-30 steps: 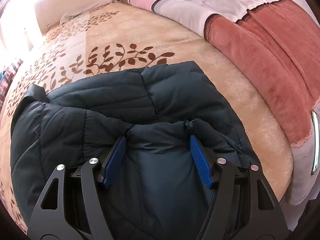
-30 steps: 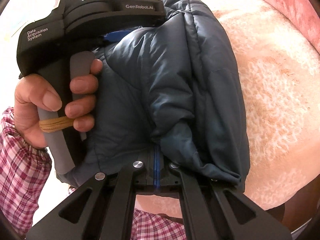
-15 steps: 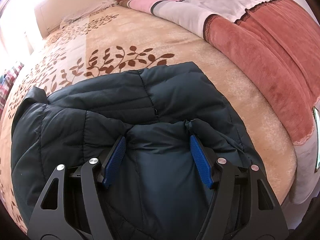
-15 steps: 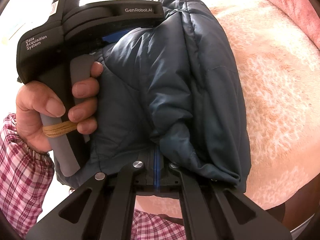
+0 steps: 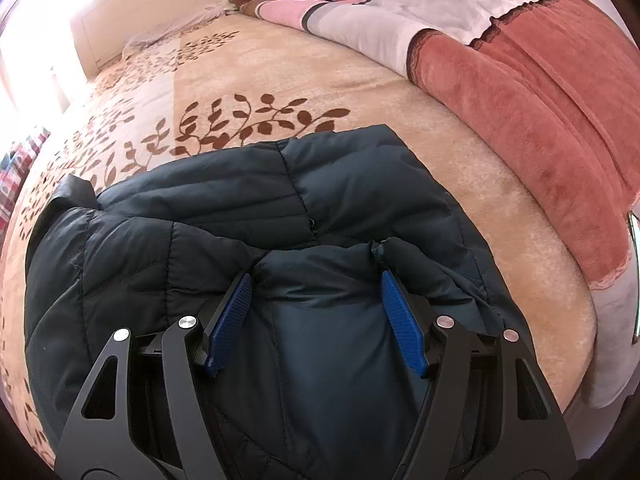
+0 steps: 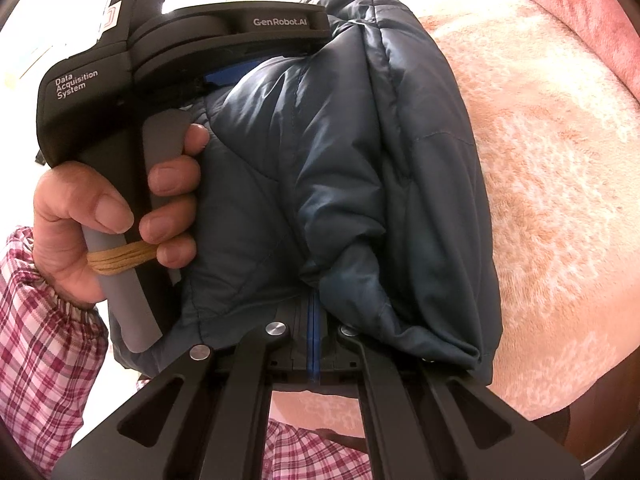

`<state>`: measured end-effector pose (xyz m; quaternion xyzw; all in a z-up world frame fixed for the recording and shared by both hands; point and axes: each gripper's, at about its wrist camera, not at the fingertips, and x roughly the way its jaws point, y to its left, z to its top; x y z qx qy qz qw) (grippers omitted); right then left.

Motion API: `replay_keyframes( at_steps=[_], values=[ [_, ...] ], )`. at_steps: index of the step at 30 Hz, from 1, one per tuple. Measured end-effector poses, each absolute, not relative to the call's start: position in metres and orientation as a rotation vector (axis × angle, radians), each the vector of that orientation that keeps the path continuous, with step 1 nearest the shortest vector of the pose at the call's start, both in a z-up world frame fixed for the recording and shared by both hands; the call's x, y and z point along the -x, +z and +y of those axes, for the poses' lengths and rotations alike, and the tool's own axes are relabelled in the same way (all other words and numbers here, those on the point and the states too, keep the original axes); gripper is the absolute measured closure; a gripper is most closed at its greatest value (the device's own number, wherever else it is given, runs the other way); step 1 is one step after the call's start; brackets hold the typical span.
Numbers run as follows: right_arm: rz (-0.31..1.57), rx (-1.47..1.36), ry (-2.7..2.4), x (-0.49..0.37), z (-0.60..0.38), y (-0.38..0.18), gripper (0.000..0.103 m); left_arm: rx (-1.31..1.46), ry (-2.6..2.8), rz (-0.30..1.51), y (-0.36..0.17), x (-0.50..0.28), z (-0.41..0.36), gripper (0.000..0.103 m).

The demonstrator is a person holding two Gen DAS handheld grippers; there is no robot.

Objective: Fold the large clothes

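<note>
A dark blue quilted puffer jacket (image 5: pixel 248 208) lies folded on a beige bedspread (image 5: pixel 280 64) with brown leaf print. My left gripper (image 5: pixel 316 284) is open, its blue pads (image 5: pixel 236 312) straddling a fold of the jacket, fabric bulging between them. In the right wrist view my right gripper (image 6: pixel 314 304) is shut on the jacket's edge (image 6: pixel 360 264), pads pressed together with cloth bunched over them. The jacket (image 6: pixel 360 140) stretches from there to the left gripper tool (image 6: pixel 192 52), held by a hand (image 6: pixel 116 216).
A folded pink-red plush blanket (image 5: pixel 540 120) lies along the bed's right side, with a pink, grey and white quilt (image 5: pixel 400 4) behind it. The bed's edge drops off at the lower right (image 5: pixel 600 360). A plaid sleeve (image 6: pixel 36 320) is at the lower left.
Almost nothing has changed. Both grippers keep their positions on the jacket; the view shifts very slightly.
</note>
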<state>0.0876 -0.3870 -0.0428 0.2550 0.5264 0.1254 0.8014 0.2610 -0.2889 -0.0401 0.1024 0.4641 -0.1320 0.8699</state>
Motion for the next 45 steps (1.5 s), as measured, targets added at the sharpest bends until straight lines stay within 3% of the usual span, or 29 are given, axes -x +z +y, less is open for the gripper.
replay_keyframes(
  at_steps=[12,18,21,30,33,38,45],
  values=[
    [1.124,-0.562,0.272,-0.086,-0.390,-0.048,0.103,-0.145,-0.319,0.962,-0.015,-0.255,-0.275,0.037],
    [1.126,-0.568,0.272,-0.087,-0.392,-0.050,0.103,0.022,-0.357,0.852,0.057,-0.207,-0.195,0.037],
    [1.112,-0.552,0.257,-0.085,-0.391,-0.050,0.103,0.058,-0.341,0.828,0.067,-0.166,-0.150,0.037],
    [1.089,-0.496,0.193,-0.078,-0.375,-0.048,0.103,0.189,-0.271,0.969,-0.009,-0.053,-0.091,0.037],
    [1.095,-0.462,0.167,-0.078,-0.362,-0.046,0.103,0.263,-0.272,1.035,-0.037,-0.051,-0.084,0.037],
    [1.114,-0.438,0.141,-0.080,-0.347,-0.045,0.103,0.356,-0.252,1.121,-0.066,-0.067,-0.069,0.027],
    [1.120,-0.396,0.127,-0.084,-0.336,-0.042,0.103,0.324,-0.221,1.108,-0.064,-0.055,-0.068,0.027]
  ],
)
